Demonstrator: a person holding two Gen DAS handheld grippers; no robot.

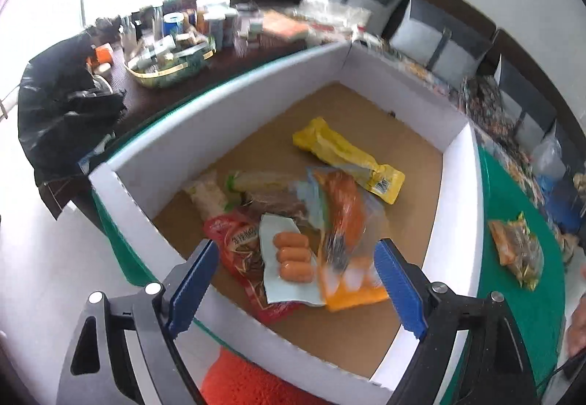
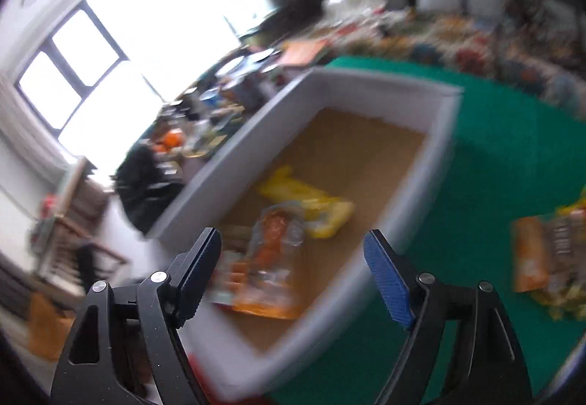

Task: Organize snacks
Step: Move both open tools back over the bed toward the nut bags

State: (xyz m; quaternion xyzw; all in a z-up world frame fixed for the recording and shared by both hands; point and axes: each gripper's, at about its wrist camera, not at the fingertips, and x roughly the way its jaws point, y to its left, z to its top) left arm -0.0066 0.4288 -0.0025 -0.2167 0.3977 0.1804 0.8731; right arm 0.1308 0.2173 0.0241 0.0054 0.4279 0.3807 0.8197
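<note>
A white-walled box (image 1: 146,221) with a brown floor holds several snack packs: a yellow pack (image 1: 344,152), an orange-and-clear pack (image 1: 344,240), a sausage pack (image 1: 293,258) and a red pack (image 1: 238,247). My left gripper (image 1: 293,284) hangs open above the near part of the box, nothing between its blue pads. The orange-and-clear pack looks blurred, lying or dropping just beneath it. In the blurred right wrist view my right gripper (image 2: 293,276) is open and empty over the same box (image 2: 436,155). One more snack pack (image 1: 516,247) lies on the green cloth (image 2: 494,185) right of the box.
A dark table behind the box carries a basket (image 1: 168,64) of bottles and jars. A black bag (image 1: 62,104) sits at far left. Cushioned chairs (image 1: 439,35) and piles of packets line the far side. A person's hand (image 1: 578,324) shows at the right edge.
</note>
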